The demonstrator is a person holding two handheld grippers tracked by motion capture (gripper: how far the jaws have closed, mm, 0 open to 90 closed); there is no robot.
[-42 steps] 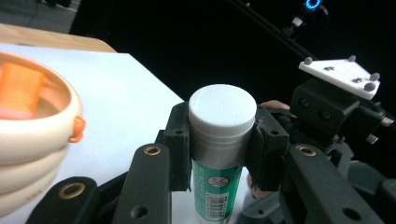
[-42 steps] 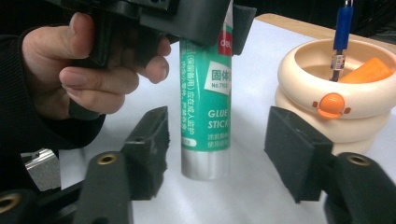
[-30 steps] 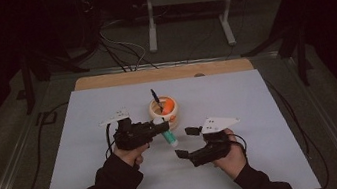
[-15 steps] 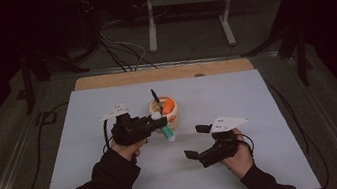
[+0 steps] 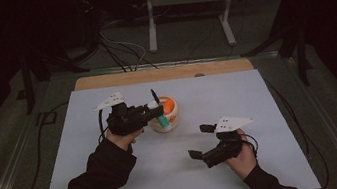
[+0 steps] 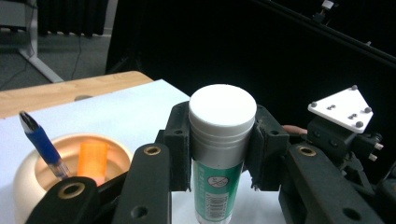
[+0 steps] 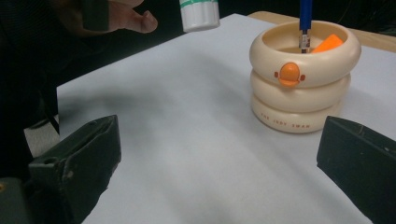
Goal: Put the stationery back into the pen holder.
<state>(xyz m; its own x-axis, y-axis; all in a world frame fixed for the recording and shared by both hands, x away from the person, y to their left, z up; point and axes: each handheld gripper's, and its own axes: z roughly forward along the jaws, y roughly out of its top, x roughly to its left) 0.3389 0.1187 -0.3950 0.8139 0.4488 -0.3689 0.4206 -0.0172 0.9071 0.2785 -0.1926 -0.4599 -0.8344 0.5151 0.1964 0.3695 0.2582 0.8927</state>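
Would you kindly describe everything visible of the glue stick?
The glue stick is a plastic-looking tube with a white ribbed cap and a green and white printed label. It stands upright, cap up, clamped just below the cap between the left gripper jaws. It hangs above the white table, beside the cream holder, touching nothing else.

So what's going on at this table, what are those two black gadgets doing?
A person holds a gripper in each hand over a white table. The left gripper is clamped on a glue stick with a white cap and green label, held upright in the air next to a cream, ring-shaped pen holder. A blue pen and something orange already stand in that holder. The right gripper holds nothing; its jaws have just been opening and stand wide, off to the side.
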